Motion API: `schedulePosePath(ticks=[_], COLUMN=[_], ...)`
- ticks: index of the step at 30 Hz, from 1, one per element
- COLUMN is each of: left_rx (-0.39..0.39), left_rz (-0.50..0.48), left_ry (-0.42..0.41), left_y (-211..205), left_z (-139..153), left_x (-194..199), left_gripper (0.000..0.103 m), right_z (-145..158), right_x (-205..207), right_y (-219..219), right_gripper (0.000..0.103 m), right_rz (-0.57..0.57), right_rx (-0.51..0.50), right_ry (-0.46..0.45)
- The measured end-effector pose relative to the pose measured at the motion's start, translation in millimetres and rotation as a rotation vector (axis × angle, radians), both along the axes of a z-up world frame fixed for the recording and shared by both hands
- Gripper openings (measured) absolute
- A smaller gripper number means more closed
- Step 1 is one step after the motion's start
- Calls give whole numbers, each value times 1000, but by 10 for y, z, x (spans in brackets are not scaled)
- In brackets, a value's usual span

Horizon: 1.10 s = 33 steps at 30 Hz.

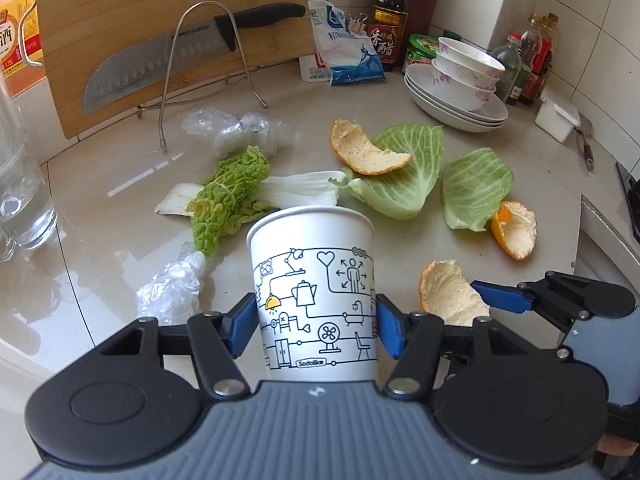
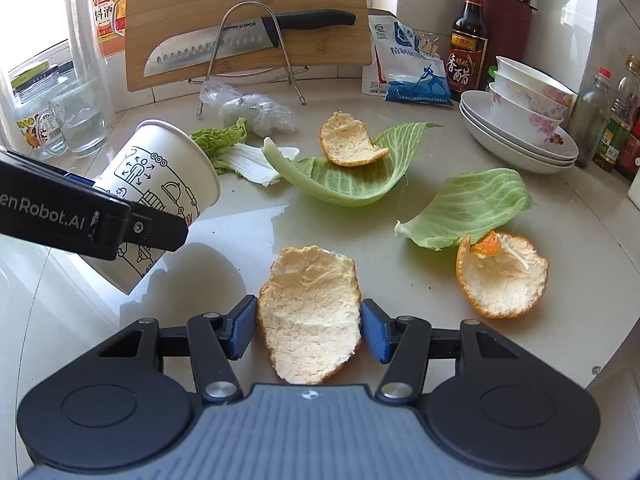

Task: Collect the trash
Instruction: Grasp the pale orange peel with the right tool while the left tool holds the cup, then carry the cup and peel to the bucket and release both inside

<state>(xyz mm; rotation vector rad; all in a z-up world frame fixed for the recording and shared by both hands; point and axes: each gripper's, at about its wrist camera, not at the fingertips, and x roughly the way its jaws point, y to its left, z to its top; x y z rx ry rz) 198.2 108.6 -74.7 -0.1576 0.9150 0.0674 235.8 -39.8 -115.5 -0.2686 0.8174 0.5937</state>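
Note:
My left gripper (image 1: 316,326) is shut on a white printed paper cup (image 1: 314,296), held above the counter; the cup also shows tilted at the left of the right wrist view (image 2: 160,196). My right gripper (image 2: 308,330) has its blue pads on both sides of an orange peel (image 2: 312,312) on the counter, touching it. The same peel shows in the left wrist view (image 1: 448,296). Two more orange peels (image 2: 502,276) (image 2: 350,140), two cabbage leaves (image 2: 468,208) (image 2: 352,176), a napa leaf (image 1: 236,196) and crumpled plastic wrap (image 1: 172,288) (image 1: 236,128) lie on the counter.
A cutting board (image 2: 248,20) with a knife (image 2: 248,38) in a wire rack stands at the back. Stacked bowls and plates (image 2: 520,124), bottles (image 2: 468,36), a salt bag (image 2: 412,68) and glass jars (image 2: 76,116) ring the counter. The counter edge (image 2: 600,360) is at right.

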Motion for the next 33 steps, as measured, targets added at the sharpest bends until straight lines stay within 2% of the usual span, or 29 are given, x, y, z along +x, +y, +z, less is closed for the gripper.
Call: schedulePosePath(ticks=[10,17,27,33], left_rx=[64,57,15,-8], left_rz=[-49,-121,-348,-473], left_ry=[-17,-23,-41,-38], left_y=[-172,-450,-1155,-1594], left_z=[127,265,373,327], left_x=[-99,-185,-196,-141], left_gripper=[61,61,61,61], right_z=[114,290,390,125], right_x=[-137,-306,-608,-677], right_y=[-181,-503,-1388,-1879], right_gripper=[60,60,60,60], right_rz=[2,-22,-224,-369], right_rx=[26,43,38,-1], right_ry=[-7,-23,-21,34])
